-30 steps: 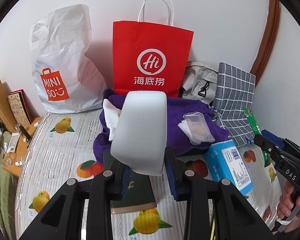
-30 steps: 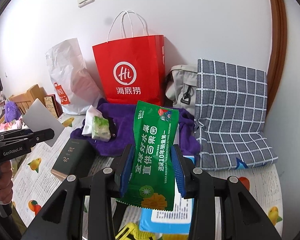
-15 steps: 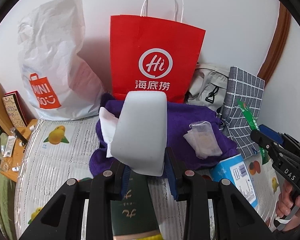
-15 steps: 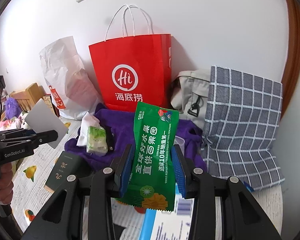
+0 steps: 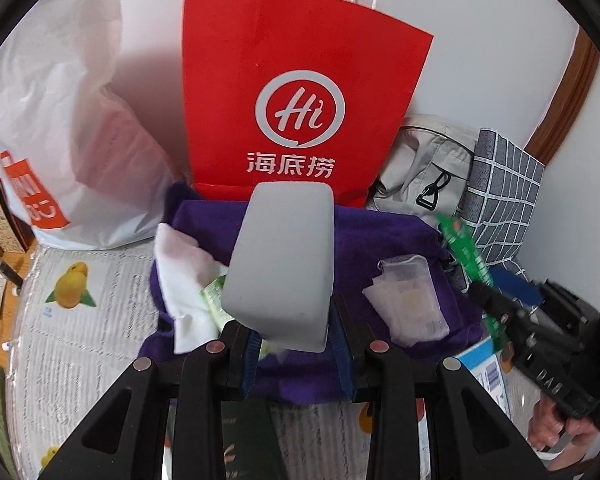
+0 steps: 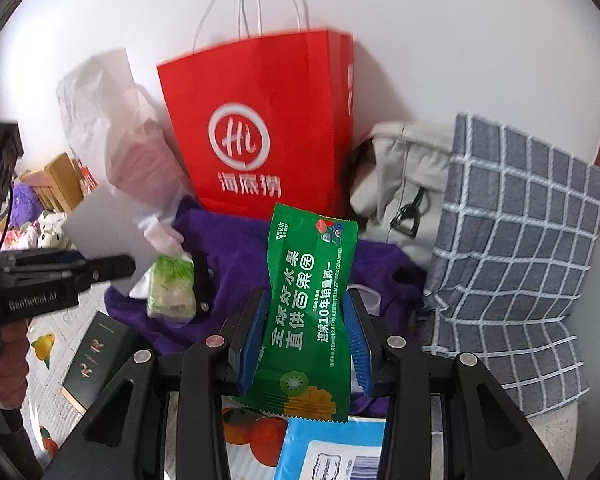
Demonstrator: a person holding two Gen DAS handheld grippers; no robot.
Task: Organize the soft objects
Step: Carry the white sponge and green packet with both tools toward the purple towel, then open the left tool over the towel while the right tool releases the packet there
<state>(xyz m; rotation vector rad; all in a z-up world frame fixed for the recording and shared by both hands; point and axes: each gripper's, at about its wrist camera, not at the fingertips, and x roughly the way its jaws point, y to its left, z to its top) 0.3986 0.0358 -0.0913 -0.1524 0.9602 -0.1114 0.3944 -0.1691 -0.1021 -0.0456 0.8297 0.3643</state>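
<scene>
Both grippers have closed in on the red paper bag (image 5: 296,92) at the bed's back edge, likely the drop spot. Left gripper (image 5: 296,340) clamps the white foam block (image 5: 284,264); right gripper (image 6: 306,340) pinches the green pouch (image 6: 308,308), both above the purple towel (image 5: 380,240).

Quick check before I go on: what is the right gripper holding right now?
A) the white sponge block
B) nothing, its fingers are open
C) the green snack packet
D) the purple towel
C: in the right wrist view the right gripper has its blue pads pressed on both sides of the green snack packet, while the white sponge block sits in the left gripper.
</scene>
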